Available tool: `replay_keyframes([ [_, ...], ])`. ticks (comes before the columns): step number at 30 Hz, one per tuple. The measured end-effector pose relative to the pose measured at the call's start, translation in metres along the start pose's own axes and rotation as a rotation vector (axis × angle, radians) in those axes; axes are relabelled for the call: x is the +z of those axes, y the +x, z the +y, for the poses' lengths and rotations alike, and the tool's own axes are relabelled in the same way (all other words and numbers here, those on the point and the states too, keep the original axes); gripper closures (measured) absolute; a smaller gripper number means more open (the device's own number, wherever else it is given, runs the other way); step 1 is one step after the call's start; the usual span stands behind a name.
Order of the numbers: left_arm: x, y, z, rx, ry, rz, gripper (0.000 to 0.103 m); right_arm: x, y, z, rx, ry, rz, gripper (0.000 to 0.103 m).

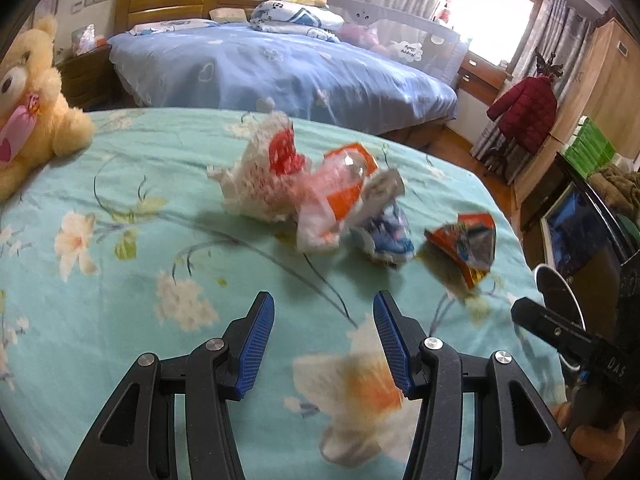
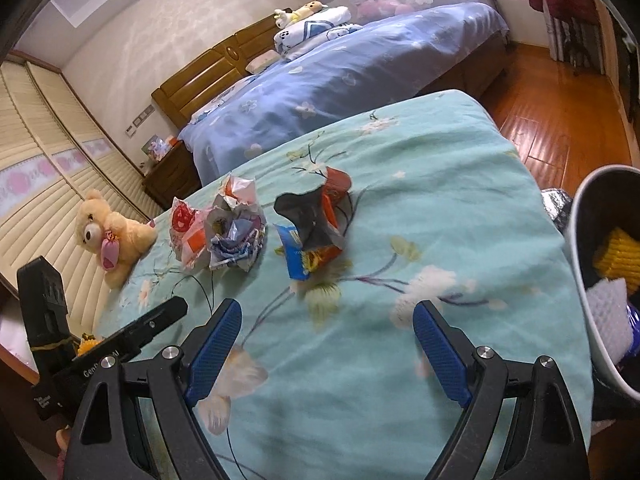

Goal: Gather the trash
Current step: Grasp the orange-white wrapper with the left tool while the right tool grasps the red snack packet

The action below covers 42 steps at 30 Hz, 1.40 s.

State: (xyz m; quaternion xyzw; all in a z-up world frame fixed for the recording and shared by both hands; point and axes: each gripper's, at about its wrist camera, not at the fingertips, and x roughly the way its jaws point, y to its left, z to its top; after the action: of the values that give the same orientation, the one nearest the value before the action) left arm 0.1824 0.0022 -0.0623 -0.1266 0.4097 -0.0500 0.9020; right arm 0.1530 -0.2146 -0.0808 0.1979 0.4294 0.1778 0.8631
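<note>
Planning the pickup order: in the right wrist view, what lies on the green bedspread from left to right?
Cream teddy bear → white-and-red plastic bag → crumpled blue-white wrapper → dark orange-and-blue snack packet; past the bed's right edge, the grey bin.

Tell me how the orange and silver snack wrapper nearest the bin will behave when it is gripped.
The snack wrapper looks like thin crumpled foil, so it will probably crush flat and weigh little. Its glossy surface may slip. It stands loosely, so a nudge would likely slide it.
</note>
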Motion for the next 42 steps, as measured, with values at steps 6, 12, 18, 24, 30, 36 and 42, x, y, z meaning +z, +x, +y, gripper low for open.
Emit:
replay_keyframes([
  [6,0.02,0.011,0.001,0.004,0.015,-0.026,0.052,0.012,0.015,0.003,-0.005,-0.003,0.004,0.015],
  [12,0.033,0.033,0.004,-0.016,0.006,-0.01,0.06,0.02,0.03,0.001,-0.01,0.004,0.01,0.025],
  [18,0.033,0.042,-0.003,0.009,0.049,-0.017,0.081,0.022,0.037,0.002,-0.024,-0.01,0.017,0.074],
  [24,0.026,0.032,-0.003,0.005,0.047,-0.052,0.085,0.016,0.028,-0.002,-0.026,-0.014,0.003,0.095],
  [30,0.019,0.012,0.002,-0.013,0.02,-0.102,0.086,0.01,0.006,-0.009,-0.025,-0.01,-0.03,0.096],
  [36,0.01,0.002,-0.003,-0.045,0.018,-0.104,0.086,0.002,-0.019,-0.017,-0.026,0.01,-0.056,0.097],
  [42,-0.006,-0.01,-0.021,-0.09,0.062,-0.106,0.086,-0.006,-0.04,-0.025,-0.027,0.03,-0.079,0.097],
])
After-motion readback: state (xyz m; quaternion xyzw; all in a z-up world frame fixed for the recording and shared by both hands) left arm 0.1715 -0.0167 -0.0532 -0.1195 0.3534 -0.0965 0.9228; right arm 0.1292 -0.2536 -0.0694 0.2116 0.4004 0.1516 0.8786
